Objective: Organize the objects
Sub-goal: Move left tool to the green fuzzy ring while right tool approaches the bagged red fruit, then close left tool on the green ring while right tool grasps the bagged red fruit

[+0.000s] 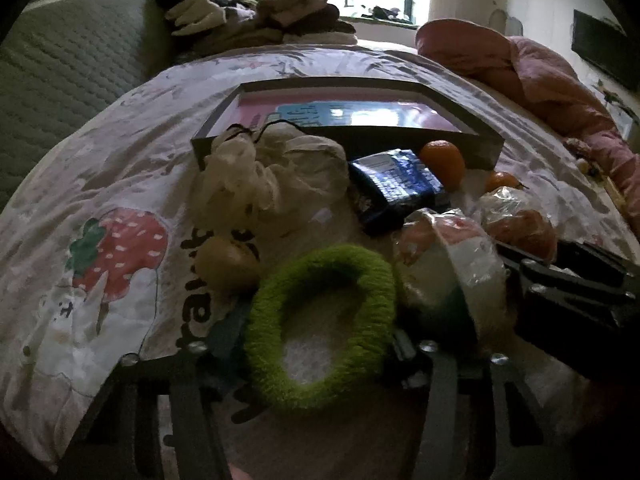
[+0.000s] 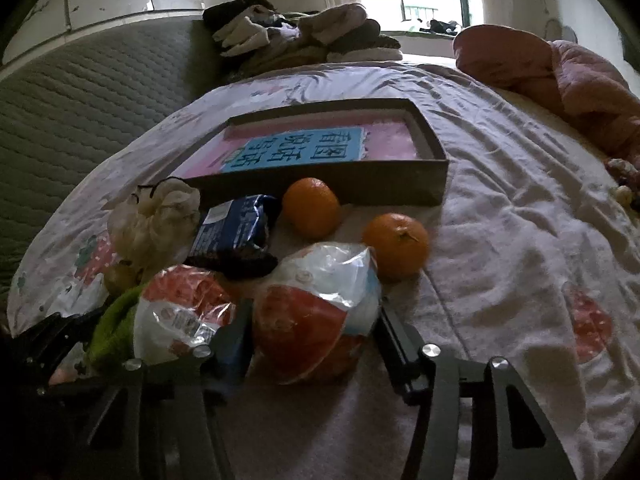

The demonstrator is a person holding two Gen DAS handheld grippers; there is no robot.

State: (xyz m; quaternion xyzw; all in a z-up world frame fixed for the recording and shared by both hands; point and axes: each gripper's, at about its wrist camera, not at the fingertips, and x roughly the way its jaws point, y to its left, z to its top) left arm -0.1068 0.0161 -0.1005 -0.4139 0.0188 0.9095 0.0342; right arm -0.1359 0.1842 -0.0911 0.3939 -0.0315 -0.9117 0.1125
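A fuzzy green hair ring [image 1: 264, 320] lies on the strawberry-print bedspread, and my left gripper [image 1: 316, 344] is shut on it, a finger on each side. My right gripper [image 2: 314, 336] is shut on a round snack in red, white and blue plastic wrap [image 2: 316, 304]. A second wrapped snack [image 2: 180, 312] sits to its left. Behind them lie a blue packet [image 2: 236, 228], two oranges [image 2: 312, 208] [image 2: 396, 246], a crumpled white bag [image 2: 156, 220] and a shallow cardboard box [image 2: 320, 184] holding a pink book.
Folded clothes [image 2: 304, 36] are piled at the far end of the bed. A pink quilt [image 2: 560, 76] is bunched at the far right. A quilted green panel [image 2: 80, 100] runs along the left. A small yellowish fruit [image 1: 226, 260] lies by the white bag.
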